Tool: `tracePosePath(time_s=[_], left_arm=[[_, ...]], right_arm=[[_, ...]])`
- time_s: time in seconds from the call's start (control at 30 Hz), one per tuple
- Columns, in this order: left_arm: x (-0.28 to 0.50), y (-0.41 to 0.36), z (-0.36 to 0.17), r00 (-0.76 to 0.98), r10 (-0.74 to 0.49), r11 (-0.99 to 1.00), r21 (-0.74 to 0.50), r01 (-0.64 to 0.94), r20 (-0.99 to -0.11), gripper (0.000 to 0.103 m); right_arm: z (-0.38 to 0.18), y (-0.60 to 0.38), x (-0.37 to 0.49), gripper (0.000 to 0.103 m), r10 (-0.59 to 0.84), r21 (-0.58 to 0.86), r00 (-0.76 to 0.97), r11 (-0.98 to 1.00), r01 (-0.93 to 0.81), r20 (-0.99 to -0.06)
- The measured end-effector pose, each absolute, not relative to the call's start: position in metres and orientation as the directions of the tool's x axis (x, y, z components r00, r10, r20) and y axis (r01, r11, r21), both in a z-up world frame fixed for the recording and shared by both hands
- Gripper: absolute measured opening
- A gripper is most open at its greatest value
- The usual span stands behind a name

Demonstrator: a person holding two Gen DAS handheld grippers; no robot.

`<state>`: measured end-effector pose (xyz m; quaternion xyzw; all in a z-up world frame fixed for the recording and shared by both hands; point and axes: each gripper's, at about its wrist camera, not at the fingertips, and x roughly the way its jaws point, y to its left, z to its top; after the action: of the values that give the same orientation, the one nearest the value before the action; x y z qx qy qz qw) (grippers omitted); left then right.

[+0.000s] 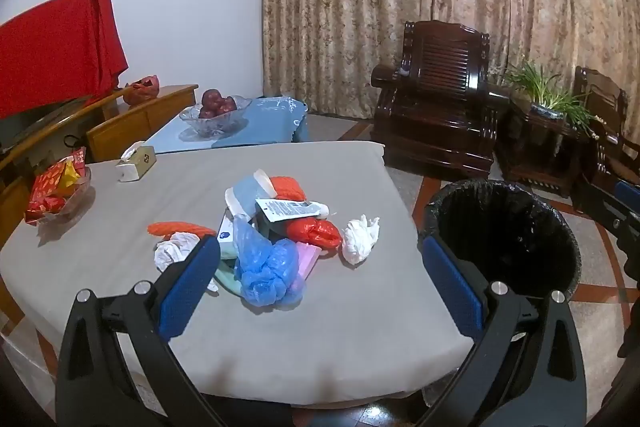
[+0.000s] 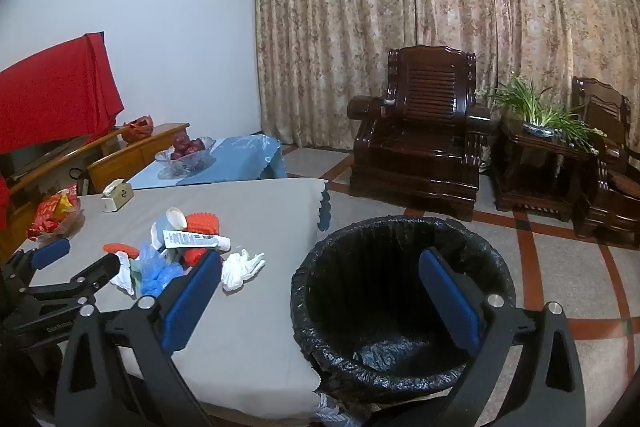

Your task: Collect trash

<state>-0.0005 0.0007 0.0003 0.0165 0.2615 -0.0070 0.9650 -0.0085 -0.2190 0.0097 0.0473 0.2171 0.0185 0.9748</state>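
While both tools hover above a grey-covered table [image 1: 340,307], the left gripper [image 1: 320,283] and the right gripper [image 2: 320,299] stand fully open, blue pads wide apart, holding nothing. Just beyond the left gripper lies a trash pile [image 1: 272,227]: a blue plastic bag [image 1: 264,267], red bags, a white tube [image 1: 292,209] and a crumpled tissue [image 1: 360,239]. Beside the table stands a black-lined bin [image 2: 400,307], beneath the right gripper. Farther off, a dark wooden armchair [image 2: 420,131] sits before patterned curtains [image 2: 400,7].
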Motion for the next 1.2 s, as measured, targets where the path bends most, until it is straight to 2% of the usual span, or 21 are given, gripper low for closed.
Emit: tracePosePath(time_s=[1.2], left_arm=[[-0.001, 0.000, 0.010, 0.868, 0.005, 0.999, 0.045, 0.021, -0.496, 0.098]], right_arm=[[0.011, -0.219, -0.009, 0.097, 0.055, 0.099, 0.906, 0.995, -0.015, -0.419]])
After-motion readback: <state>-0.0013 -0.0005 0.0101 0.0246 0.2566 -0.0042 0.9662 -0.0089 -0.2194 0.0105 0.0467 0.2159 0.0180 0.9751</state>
